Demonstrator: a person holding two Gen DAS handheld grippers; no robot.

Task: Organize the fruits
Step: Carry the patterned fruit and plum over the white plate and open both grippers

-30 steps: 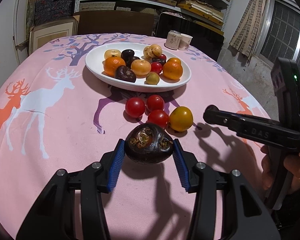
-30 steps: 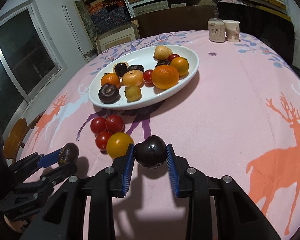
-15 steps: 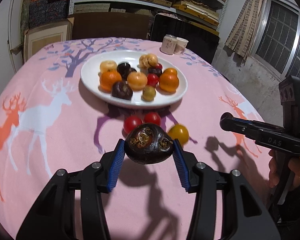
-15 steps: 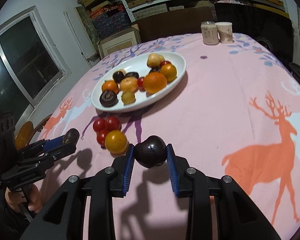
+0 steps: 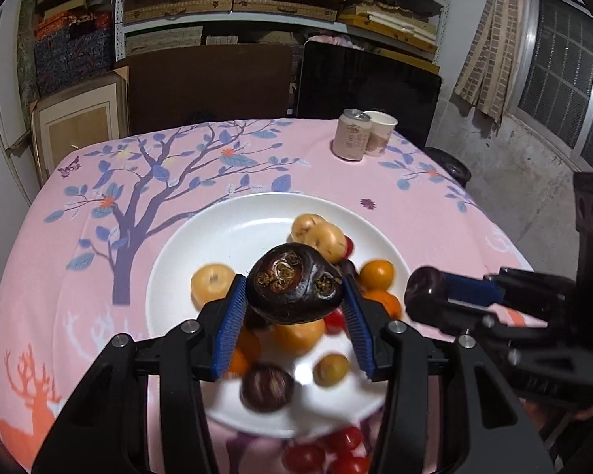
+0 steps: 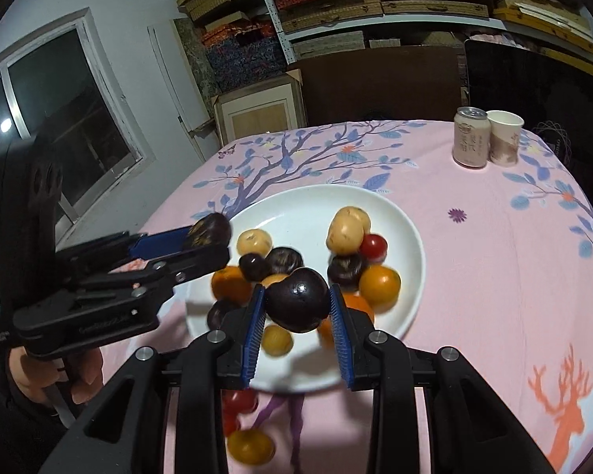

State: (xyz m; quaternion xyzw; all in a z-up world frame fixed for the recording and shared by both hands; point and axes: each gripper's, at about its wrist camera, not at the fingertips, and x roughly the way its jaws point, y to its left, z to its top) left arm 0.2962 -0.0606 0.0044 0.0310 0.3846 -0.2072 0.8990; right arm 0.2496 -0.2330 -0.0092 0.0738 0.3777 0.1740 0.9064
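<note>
My left gripper is shut on a dark brown, wrinkled fruit and hangs over the white plate. The right gripper is shut on a smooth dark purple fruit, also above the plate. Each gripper shows in the other's view, the left gripper at the plate's left rim, the right gripper at its right rim. On the plate lie several fruits: oranges, potatoes, dark fruits, cherry tomatoes. On the cloth in front of the plate lie red tomatoes and a yellow tomato.
A pink tablecloth with deer and tree prints covers the round table. A can and a paper cup stand at the far right edge. Shelves, boxes and a dark chair back are behind the table.
Both grippers have risen and moved forward with their fruits, from above the cloth near the loose tomatoes to above the plate. The tomatoes now lie below and behind the fingertips.
</note>
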